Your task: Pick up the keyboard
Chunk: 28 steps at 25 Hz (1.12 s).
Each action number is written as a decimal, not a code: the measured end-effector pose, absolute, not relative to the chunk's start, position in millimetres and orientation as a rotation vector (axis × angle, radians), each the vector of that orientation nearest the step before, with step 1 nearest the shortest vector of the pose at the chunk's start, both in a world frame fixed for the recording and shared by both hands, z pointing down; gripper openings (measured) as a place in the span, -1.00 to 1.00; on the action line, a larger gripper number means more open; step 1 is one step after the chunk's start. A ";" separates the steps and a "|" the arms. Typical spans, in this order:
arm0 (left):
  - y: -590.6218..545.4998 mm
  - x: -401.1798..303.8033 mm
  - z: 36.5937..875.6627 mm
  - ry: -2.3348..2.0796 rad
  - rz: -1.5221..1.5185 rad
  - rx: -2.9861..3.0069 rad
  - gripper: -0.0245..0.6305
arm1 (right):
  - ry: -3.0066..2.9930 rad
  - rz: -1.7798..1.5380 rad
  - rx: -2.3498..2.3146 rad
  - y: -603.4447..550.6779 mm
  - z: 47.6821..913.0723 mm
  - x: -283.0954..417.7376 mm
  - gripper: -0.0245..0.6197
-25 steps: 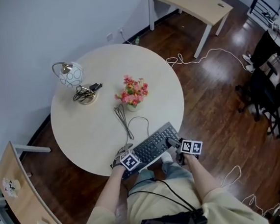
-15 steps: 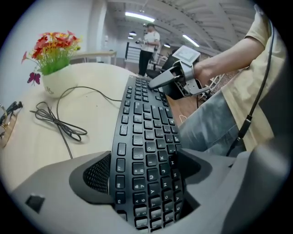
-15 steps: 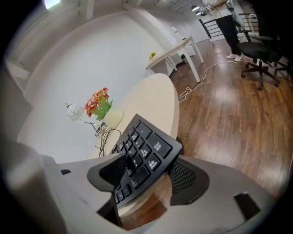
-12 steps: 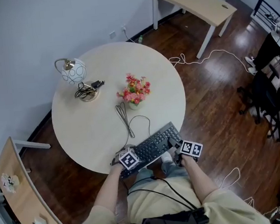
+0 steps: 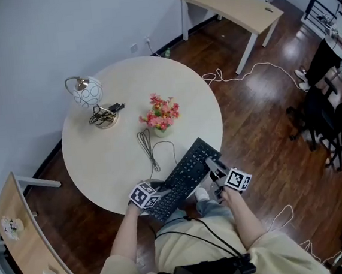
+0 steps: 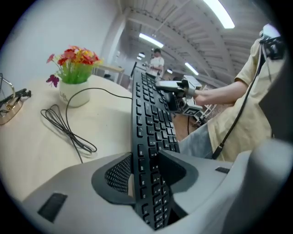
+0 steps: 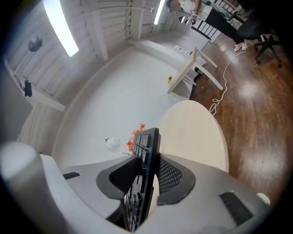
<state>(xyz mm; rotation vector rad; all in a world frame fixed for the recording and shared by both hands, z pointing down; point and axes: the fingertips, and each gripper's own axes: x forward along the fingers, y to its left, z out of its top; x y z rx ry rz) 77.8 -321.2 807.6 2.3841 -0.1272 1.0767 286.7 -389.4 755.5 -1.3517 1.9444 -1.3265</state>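
The black keyboard [image 5: 184, 177] is lifted off the near edge of the round table [image 5: 112, 151] and tilted, its right end further from me. My left gripper [image 5: 152, 200] grips its near left end. The pads press both faces of the keyboard [image 6: 151, 132] where my left gripper [image 6: 144, 169] holds it. My right gripper [image 5: 213, 166] clamps the right end, with the keyboard [image 7: 145, 160] standing on edge between the pads of that right gripper [image 7: 147, 178]. Both sets of jaws have just been closing on the keyboard. Its cable [image 5: 149, 146] trails over the table.
A pot of pink and red flowers [image 5: 161, 115] and a globe lamp [image 5: 86, 91] stand further back on the table. A light desk [image 5: 236, 3] is at the back right, dark chairs [image 5: 325, 118] at the right, a wooden bench [image 5: 24, 238] at the left. A white cable [image 5: 237, 73] lies on the floor.
Both grippers closed on the keyboard's ends and rose. The keyboard came up off the table and swung so its right end points further away.
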 end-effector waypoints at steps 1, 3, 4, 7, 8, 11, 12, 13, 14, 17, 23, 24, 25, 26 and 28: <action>-324.0 78.3 801.0 -0.137 1.046 2.396 -0.43 | 1.967 -1.284 -1.309 -394.4 741.7 285.3 -0.51; -328.7 80.6 789.2 -0.153 0.999 2.423 -0.43 | 2.043 -1.185 -1.224 -405.8 709.8 279.1 -0.56; -331.8 82.1 782.6 -0.165 0.969 2.437 -0.43 | 2.074 -1.136 -1.180 -411.9 692.0 274.8 -0.59; -343.7 87.0 759.4 -0.215 0.875 2.486 -0.44 | 2.169 -0.976 -1.059 -428.2 633.6 259.3 -0.64; -347.9 88.6 750.4 -0.232 0.853 2.512 -0.44 | 2.218 -0.917 -1.024 -432.3 613.1 253.4 -0.64; -360.4 94.9 719.4 -0.270 0.813 2.615 -0.66 | 2.392 -0.707 -0.939 -440.5 549.2 237.7 -0.64; -364.3 98.8 708.7 -0.280 0.807 2.653 -0.70 | 2.446 -0.625 -0.923 -442.1 527.9 233.9 -0.64; -368.3 103.2 698.0 -0.291 0.799 2.689 -0.70 | 2.489 -0.546 -0.902 -443.1 507.4 229.4 -0.64; -372.7 107.6 687.1 -0.303 0.785 2.722 -0.70 | 2.519 -0.475 -0.870 -443.7 487.4 223.8 -0.64; -386.9 117.8 653.1 -0.336 0.710 2.809 -0.70 | 2.566 -0.293 -0.736 -442.8 432.8 207.0 -0.64; -397.0 132.3 587.0 -0.371 0.586 2.989 -0.71 | 2.681 0.048 -0.504 -420.8 353.1 186.8 -0.65; -397.8 133.2 581.2 -0.383 0.574 3.006 -0.71 | 2.701 0.088 -0.492 -416.9 345.1 182.6 -0.65; -398.3 134.2 577.2 -0.393 0.566 3.015 -0.71 | 2.721 0.122 -0.480 -413.0 339.1 178.0 -0.65; -398.7 135.4 574.3 -0.401 0.559 3.020 -0.71 | 2.737 0.143 -0.459 -408.6 334.3 173.5 -0.65; -400.1 138.4 571.1 -0.414 0.553 3.027 -0.70 | 2.763 0.136 -0.389 -399.1 328.6 165.1 -0.65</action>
